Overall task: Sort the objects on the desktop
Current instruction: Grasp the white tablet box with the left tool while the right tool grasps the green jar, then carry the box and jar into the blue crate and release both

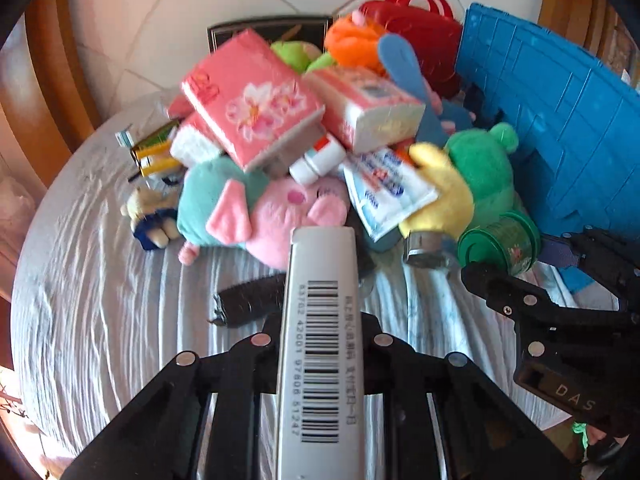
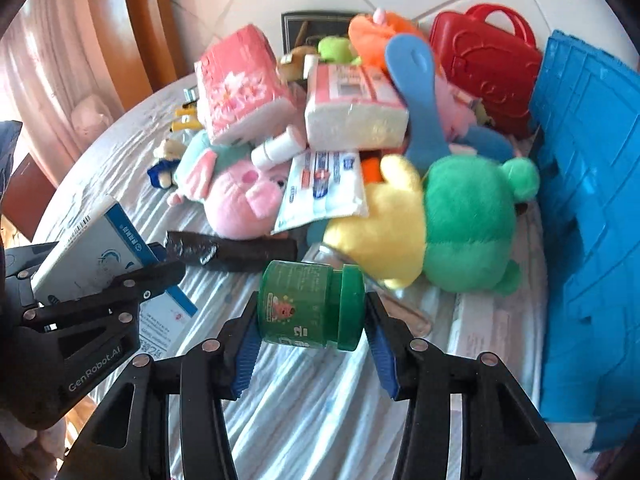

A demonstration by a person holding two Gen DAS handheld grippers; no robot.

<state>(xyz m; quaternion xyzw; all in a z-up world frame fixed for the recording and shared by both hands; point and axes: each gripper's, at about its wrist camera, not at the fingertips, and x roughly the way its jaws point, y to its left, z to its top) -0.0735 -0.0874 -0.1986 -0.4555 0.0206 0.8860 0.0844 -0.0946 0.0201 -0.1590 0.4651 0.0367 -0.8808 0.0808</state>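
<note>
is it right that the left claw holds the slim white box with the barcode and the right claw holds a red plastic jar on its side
Not quite: the jar is green, not red. The right wrist view shows the right claw clamped on a green plastic jar lying on its side, lid to the right. The rest stands: the left claw holds the slim white box with the barcode.

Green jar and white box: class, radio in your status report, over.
Left hand-held gripper shut on white box. Right hand-held gripper shut on green jar. Toy pile close ahead, blue crate beside it.
</note>
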